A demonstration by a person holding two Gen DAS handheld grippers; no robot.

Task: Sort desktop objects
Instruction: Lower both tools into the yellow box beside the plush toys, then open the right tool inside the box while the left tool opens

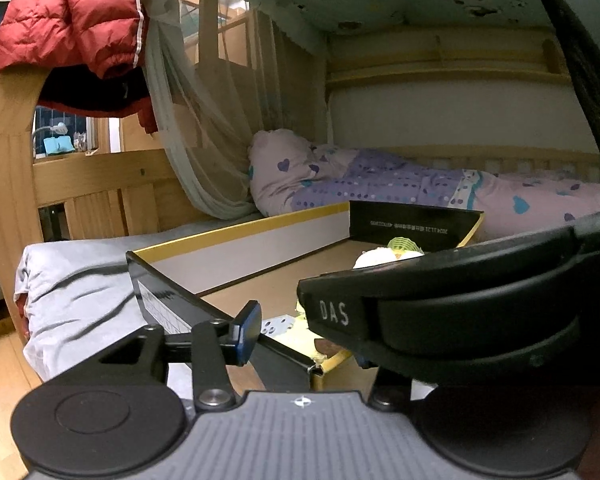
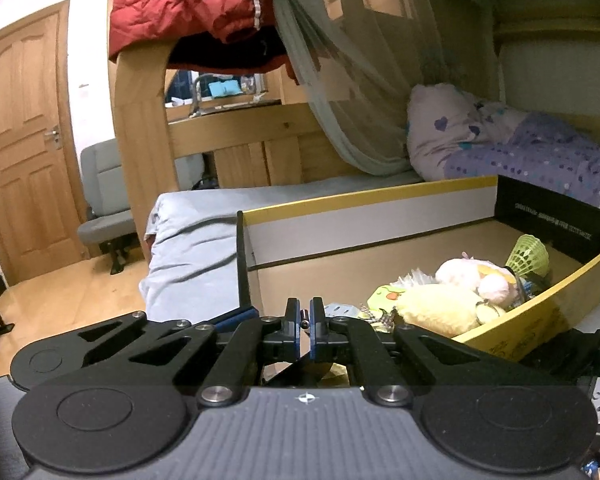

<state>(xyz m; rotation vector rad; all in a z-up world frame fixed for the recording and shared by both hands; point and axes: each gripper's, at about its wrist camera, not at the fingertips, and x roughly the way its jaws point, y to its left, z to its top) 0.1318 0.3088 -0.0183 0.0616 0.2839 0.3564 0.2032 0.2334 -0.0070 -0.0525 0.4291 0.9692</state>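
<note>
Right gripper [image 2: 305, 322] closed and empty at the near wall of the yellow-rimmed cardboard box [image 2: 364, 216]. Left gripper [image 1: 292, 332] parted over that wall, nothing visible between. Yellow and pink plush toys [image 2: 440, 308] lie inside, evidently sorted.

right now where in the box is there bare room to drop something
The brown floor of the box along its white back wall and left end is bare. The right end is crowded with soft toys and a green shuttlecock.
</note>
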